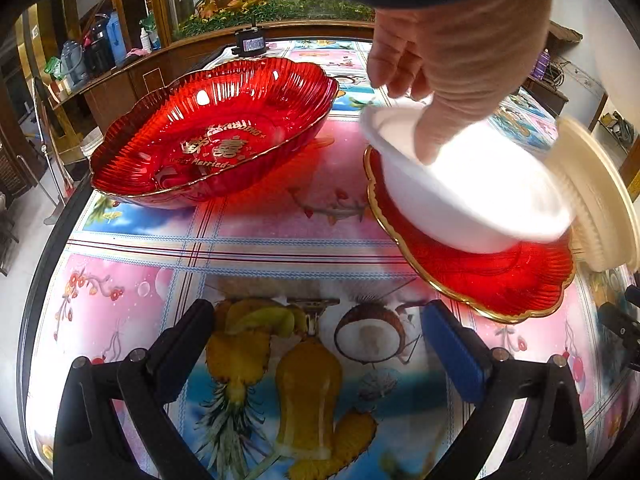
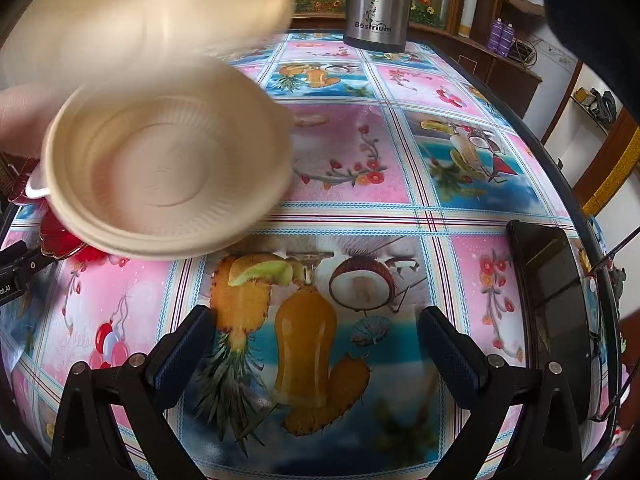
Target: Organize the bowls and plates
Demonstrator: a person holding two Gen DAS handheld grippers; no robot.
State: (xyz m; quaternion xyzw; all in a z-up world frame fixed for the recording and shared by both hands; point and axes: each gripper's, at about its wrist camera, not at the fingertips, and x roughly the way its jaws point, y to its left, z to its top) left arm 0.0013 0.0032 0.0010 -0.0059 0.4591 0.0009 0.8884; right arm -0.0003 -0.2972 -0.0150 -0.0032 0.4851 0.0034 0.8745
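A large red glass bowl [image 1: 212, 132] with gold lettering stands on the table at the far left. A bare hand [image 1: 460, 68] holds a white bowl [image 1: 472, 184] tilted over a red gold-rimmed plate [image 1: 500, 280] at the right. A cream ribbed bowl [image 1: 600, 196] is on edge beside it; in the right wrist view the cream bowl [image 2: 168, 168] is held tilted in the air, blurred. My left gripper [image 1: 316, 344] is open and empty over the tablecloth. My right gripper [image 2: 312, 344] is open and empty too.
The table [image 2: 360, 152] has a pink and blue fruit-print cloth. A steel flask [image 2: 376, 8] stands at the far edge. A black phone [image 2: 556, 304] lies at the right edge. A small black device [image 1: 250, 44] sits at the far edge in the left wrist view.
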